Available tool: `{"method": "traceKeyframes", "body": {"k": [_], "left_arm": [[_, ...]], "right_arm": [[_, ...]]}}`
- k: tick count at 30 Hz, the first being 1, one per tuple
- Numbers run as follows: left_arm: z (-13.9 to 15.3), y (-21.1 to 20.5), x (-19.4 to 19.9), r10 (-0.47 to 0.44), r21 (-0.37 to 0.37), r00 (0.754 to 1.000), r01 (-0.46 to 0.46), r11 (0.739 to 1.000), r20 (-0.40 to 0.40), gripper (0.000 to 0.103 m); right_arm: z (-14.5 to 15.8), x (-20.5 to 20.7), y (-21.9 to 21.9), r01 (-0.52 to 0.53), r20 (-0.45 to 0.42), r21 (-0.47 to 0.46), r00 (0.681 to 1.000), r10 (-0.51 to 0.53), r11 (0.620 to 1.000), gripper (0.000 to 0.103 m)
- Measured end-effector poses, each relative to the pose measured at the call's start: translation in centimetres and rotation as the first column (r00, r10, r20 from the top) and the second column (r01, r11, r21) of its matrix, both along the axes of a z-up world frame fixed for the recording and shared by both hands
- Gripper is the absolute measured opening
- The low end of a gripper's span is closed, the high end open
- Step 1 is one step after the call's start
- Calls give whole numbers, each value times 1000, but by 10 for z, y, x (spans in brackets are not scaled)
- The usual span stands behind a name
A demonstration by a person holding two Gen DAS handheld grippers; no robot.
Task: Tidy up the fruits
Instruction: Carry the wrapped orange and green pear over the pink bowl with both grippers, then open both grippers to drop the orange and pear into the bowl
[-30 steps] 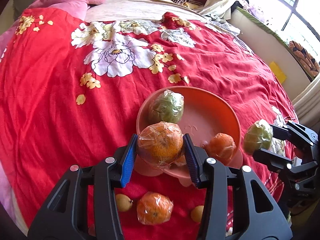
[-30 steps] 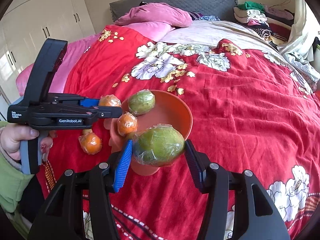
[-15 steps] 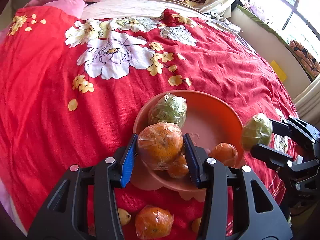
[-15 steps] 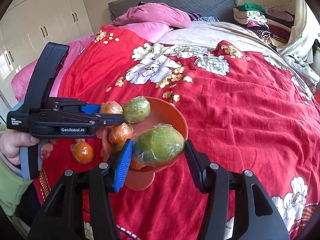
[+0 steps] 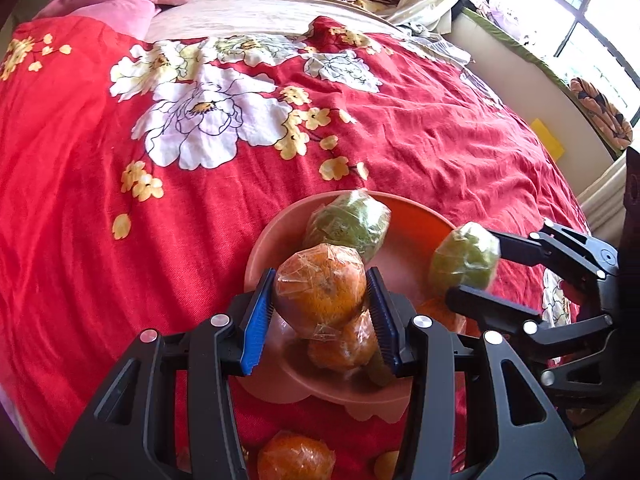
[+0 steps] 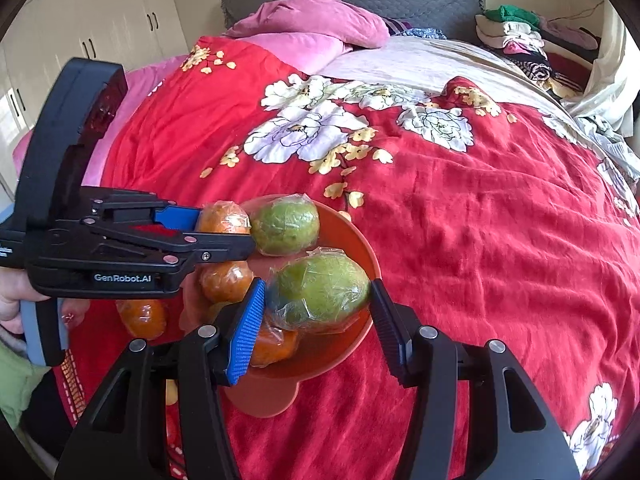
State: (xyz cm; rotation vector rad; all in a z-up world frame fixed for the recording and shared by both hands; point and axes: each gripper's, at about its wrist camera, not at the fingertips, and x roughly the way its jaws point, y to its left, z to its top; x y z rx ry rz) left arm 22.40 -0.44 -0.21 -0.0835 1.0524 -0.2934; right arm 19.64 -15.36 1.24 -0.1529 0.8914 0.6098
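Note:
An orange-pink bowl [image 5: 420, 224] sits on the red floral bedspread and holds a wrapped green fruit [image 5: 347, 225] and wrapped oranges [image 5: 340, 348]. My left gripper [image 5: 321, 304] is shut on a plastic-wrapped orange [image 5: 320, 294] and holds it over the bowl's near side. My right gripper [image 6: 318, 300] is shut on a wrapped green fruit [image 6: 322, 290] and holds it over the bowl [image 6: 360, 248]. In the left wrist view that green fruit [image 5: 466, 260] hangs over the bowl's right rim. The left gripper's orange [image 6: 224, 218] shows in the right wrist view too.
A wrapped orange [image 5: 296, 458] and a small yellow fruit [image 5: 386, 464] lie on the bedspread in front of the bowl. Pink pillows [image 6: 316, 24] and folded clothes [image 6: 516, 36] lie at the bed's far end. A window sill [image 5: 532, 68] runs along the right.
Both grippers have moved forward with their fruits, from beside the bowl's rim to over the bowl. The right gripper's green fruit has come in over the right rim.

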Motion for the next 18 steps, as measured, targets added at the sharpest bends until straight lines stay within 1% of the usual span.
{"method": "traceKeyframes", "body": {"k": [18], "left_arm": [[-4, 3, 6, 3, -10, 1000, -3, 1000, -12, 37]], "right_arm": [[-13, 17, 13, -14, -7, -18, 1000, 14, 1000, 52]]}}
